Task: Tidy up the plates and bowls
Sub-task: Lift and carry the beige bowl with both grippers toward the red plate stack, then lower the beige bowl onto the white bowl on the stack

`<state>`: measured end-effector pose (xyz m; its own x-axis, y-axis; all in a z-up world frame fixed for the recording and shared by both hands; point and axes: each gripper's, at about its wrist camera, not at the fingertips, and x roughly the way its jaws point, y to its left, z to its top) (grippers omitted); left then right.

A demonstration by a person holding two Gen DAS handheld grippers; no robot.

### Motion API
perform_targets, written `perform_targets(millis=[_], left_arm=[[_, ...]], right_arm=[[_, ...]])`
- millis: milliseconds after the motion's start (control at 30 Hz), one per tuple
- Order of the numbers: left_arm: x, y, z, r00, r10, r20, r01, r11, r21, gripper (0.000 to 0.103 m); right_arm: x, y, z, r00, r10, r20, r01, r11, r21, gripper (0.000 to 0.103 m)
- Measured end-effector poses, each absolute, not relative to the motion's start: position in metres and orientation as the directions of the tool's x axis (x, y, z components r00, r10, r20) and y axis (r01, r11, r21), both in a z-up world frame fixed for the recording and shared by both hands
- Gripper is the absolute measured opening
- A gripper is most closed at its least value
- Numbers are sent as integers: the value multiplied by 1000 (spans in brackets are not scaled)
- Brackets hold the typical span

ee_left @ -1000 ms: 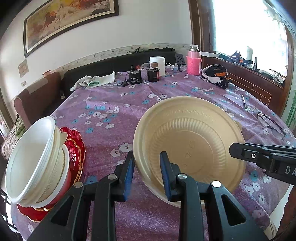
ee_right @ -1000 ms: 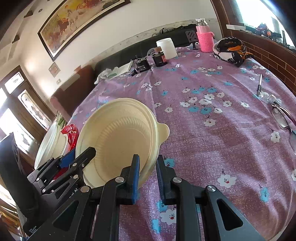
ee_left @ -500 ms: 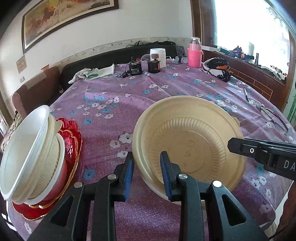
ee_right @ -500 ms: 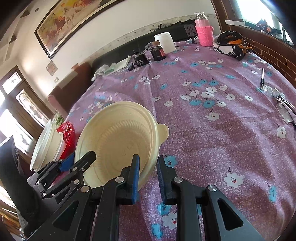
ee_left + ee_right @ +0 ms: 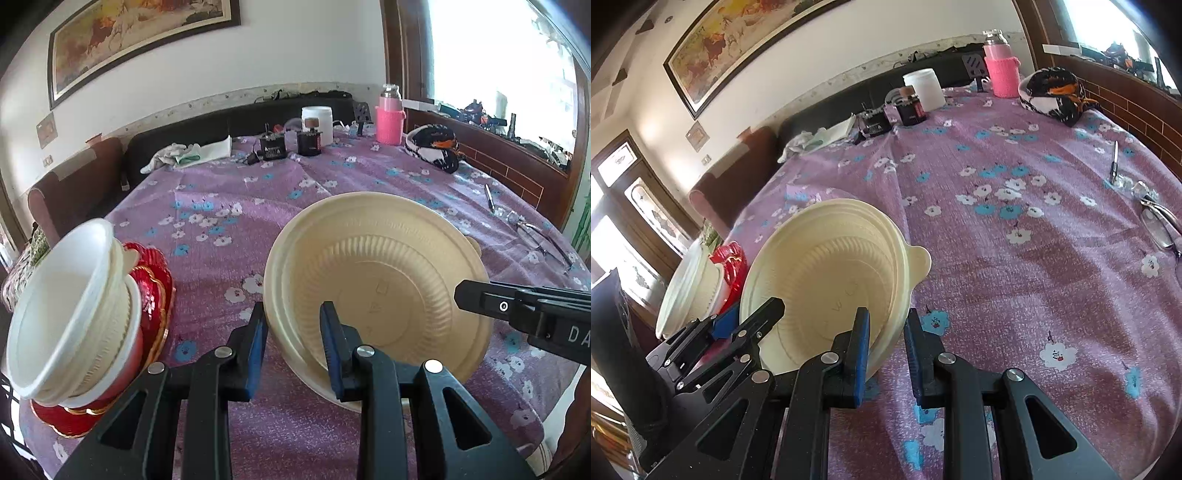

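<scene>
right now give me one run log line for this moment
left claw: shut on beige bowl rim | right claw: shut on same bowl, opposite rim | bowl: tilted above tablecloth | bowl stack: on red plate

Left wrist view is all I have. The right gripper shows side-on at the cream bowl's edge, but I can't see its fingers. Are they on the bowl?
Observer: Yes. In the right wrist view the right gripper straddles the near rim of the cream bowl, with one finger inside and one outside.
Operator: Where is the rim tab relative to that grip?
Observer: The tab sticks out on the bowl's right side, above the right fingers and clear of them.
Operator: And the left gripper from that side?
Observer: The left gripper takes the bowl's lower left rim, with one finger across the inside and its blue pad behind the rim.
</scene>
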<state>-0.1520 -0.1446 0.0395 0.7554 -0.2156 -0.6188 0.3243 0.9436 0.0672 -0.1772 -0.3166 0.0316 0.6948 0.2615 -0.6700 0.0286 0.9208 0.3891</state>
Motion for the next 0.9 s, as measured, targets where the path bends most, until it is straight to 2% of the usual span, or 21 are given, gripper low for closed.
perform_targets(millis=[400, 900], left_arm=[[-174, -113, 91, 828, -227, -512, 293, 955, 50, 31], [-179, -34, 135, 887, -133, -442, 146, 989, -6, 36]], right_arm=[[-190, -294, 74, 725, 290, -625, -40, 923, 382, 22], [-163, -231, 124, 664, 464, -587, -215, 870, 444, 22]])
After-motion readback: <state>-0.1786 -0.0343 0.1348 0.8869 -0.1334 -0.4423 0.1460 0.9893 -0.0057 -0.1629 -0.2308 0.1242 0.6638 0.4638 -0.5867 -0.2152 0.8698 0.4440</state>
